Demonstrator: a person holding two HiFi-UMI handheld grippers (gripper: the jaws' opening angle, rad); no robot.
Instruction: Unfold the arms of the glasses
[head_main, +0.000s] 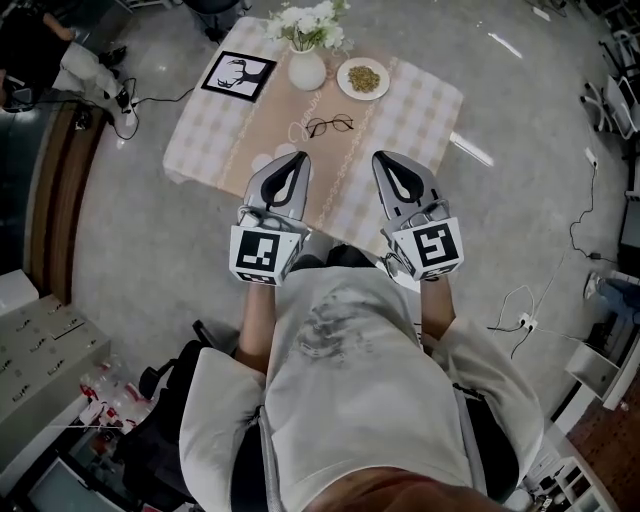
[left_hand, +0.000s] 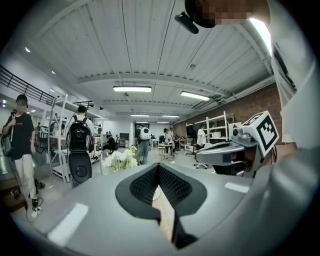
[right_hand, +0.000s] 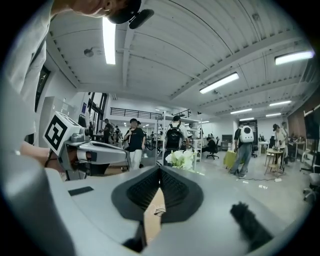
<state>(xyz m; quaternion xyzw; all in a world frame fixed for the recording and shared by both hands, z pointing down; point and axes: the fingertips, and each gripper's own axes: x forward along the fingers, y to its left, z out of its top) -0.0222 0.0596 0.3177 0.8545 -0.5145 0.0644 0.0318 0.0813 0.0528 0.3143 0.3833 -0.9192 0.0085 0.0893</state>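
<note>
Head view: glasses (head_main: 329, 126) lie long-axis left-right beyond left tool (head_main: 299, 157) and right tool (head_main: 381, 158), both closed, empty.

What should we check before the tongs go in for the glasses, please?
1. Glasses in plain view on the table, nothing on them: ok.
2. Glasses' arms folded or open: cannot tell, too small.
3. Left tongs empty: ok. Open to grasp: not ok, tips together.
4. Right tongs empty: ok. Open to grasp: not ok, tips together.
5. Both tongs at the glasses: not ok, short of them, nearer the person.
6. Vase and plate apart from the glasses, on the far side: ok.
</note>
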